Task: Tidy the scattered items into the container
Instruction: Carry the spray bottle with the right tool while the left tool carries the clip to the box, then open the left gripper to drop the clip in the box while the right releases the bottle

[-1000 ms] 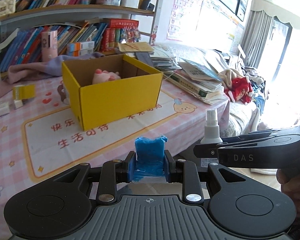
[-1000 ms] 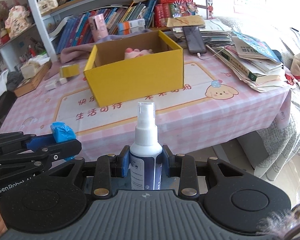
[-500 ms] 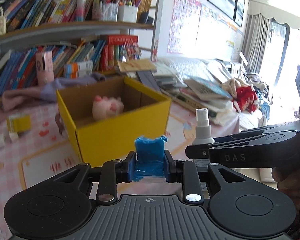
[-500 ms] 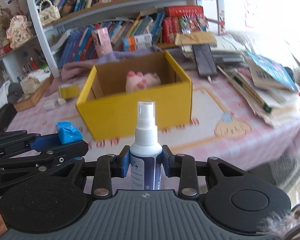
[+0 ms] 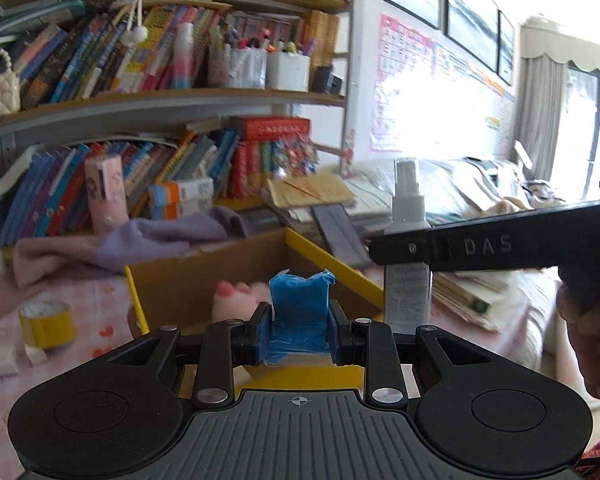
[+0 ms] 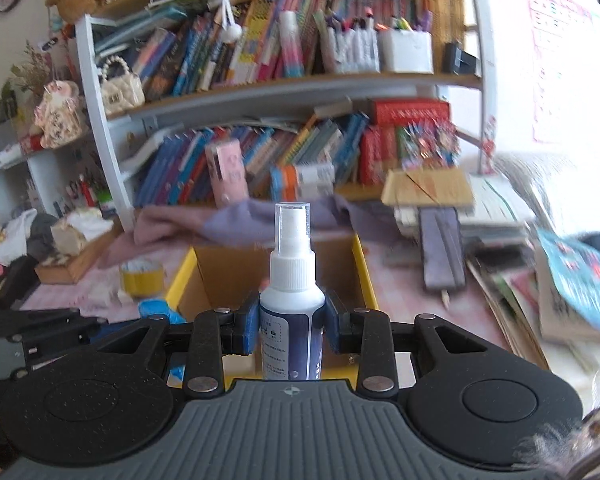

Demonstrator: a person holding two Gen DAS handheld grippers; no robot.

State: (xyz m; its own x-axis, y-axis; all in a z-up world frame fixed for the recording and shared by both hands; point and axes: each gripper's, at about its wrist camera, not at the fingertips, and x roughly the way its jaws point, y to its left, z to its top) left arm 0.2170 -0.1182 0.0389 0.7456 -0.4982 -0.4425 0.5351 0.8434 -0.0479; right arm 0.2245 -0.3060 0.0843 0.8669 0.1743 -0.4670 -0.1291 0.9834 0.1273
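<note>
Both pairs of jaws are pressed onto cargo: the left gripper (image 5: 299,330) is pinched on a blue wrapped block (image 5: 300,304), and the right gripper (image 6: 291,330) is clamped round the body of a white spray bottle (image 6: 292,300), which is held upright; neither grip has altered over the last second. What has changed is the approach; a second ago the yellow cardboard box (image 5: 332,258) was seen well ahead across the pink tablecloth (image 5: 100,308), whereas its near wall is now lost beneath both grippers and its open brown interior is looked into directly, so both loads have been carried forward and somewhat upward to the box's front edge. A pink plush toy (image 5: 238,304) is already lodged inside; the block is seen just in front of it, the bottle at the box's right side in the left wrist view. It is judged that release over the opening is the step at hand, once both items are clear of the rim. Outside the box, a yellow tape roll (image 5: 46,322) and small white pieces (image 5: 4,356) are left on the cloth, so the tidying is judged unfinished; behind, crowded bookshelves (image 5: 140,80) are seen.
</note>
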